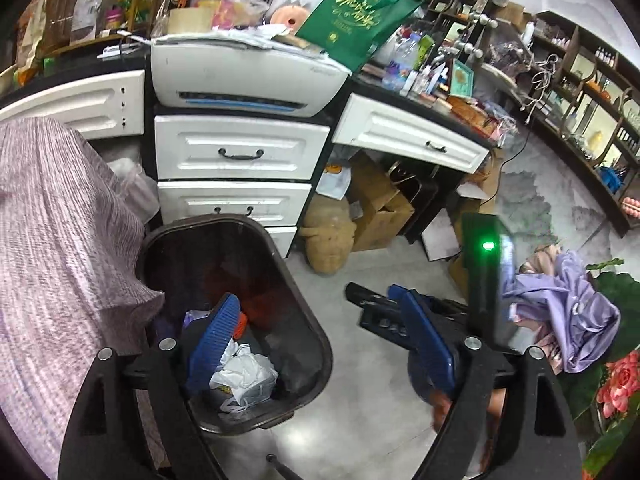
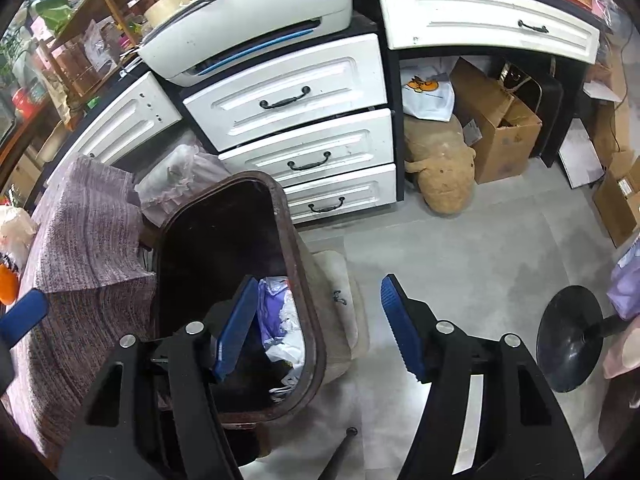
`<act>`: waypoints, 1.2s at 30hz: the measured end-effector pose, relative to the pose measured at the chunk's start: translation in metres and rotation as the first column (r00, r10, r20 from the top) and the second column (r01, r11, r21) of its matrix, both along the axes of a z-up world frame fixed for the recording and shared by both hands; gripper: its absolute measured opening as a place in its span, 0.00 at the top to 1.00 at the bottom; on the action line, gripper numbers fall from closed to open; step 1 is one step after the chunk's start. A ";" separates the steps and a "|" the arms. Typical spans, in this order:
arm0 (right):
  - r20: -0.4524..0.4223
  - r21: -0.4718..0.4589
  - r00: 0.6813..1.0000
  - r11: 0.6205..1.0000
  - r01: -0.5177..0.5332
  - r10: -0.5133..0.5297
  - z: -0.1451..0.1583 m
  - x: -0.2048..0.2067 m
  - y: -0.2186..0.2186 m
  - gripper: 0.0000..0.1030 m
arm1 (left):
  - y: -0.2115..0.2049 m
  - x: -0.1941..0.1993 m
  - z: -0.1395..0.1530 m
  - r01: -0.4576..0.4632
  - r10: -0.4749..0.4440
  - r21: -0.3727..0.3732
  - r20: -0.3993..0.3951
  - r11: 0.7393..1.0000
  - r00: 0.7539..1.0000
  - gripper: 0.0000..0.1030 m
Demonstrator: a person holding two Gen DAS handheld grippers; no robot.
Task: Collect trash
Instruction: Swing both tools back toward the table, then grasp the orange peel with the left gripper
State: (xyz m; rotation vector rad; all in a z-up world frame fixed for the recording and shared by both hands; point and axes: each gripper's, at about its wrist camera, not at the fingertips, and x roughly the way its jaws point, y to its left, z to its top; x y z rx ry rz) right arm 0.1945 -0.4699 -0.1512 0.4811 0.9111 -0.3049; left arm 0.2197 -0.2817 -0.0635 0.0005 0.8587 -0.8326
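A dark brown trash bin point(image 1: 316, 344) stands on the grey floor in front of white drawers. Crumpled white paper point(image 1: 248, 380) and other scraps lie inside it. My left gripper point(image 1: 316, 312) is open and empty, its left finger over the bin's mouth, its right finger over the floor. In the right wrist view the same bin point(image 2: 308, 312) holds white and purple trash point(image 2: 280, 320). My right gripper point(image 2: 316, 300) is open and empty, straddling the bin's right rim. The other gripper's body point(image 1: 484, 280) with a green light shows at the right.
A table with a pinkish cloth point(image 1: 52, 248) stands left of the bin. White drawers point(image 2: 304, 120) and a printer point(image 2: 248, 16) are behind. A tan plush toy point(image 2: 440, 168), cardboard boxes point(image 2: 500, 128), a black round stand base point(image 2: 568, 340) and purple fabric point(image 1: 560, 312) lie on the floor.
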 end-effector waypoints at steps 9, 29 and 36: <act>0.053 0.003 0.993 0.995 -0.104 0.103 0.023 0.016 0.035 0.36 | 0.035 -0.016 0.030 -0.046 0.046 -0.002 0.081 0.999 0.996 0.15; 0.166 -0.104 0.847 0.863 -0.494 0.504 0.096 0.073 0.172 0.24 | 0.186 0.019 0.038 -0.406 0.364 0.147 0.248 0.902 0.898 0.08; 0.186 -0.112 0.786 0.807 -0.579 0.590 0.116 0.088 0.210 0.24 | 0.227 0.061 0.033 -0.480 0.416 0.207 0.288 0.852 0.863 0.22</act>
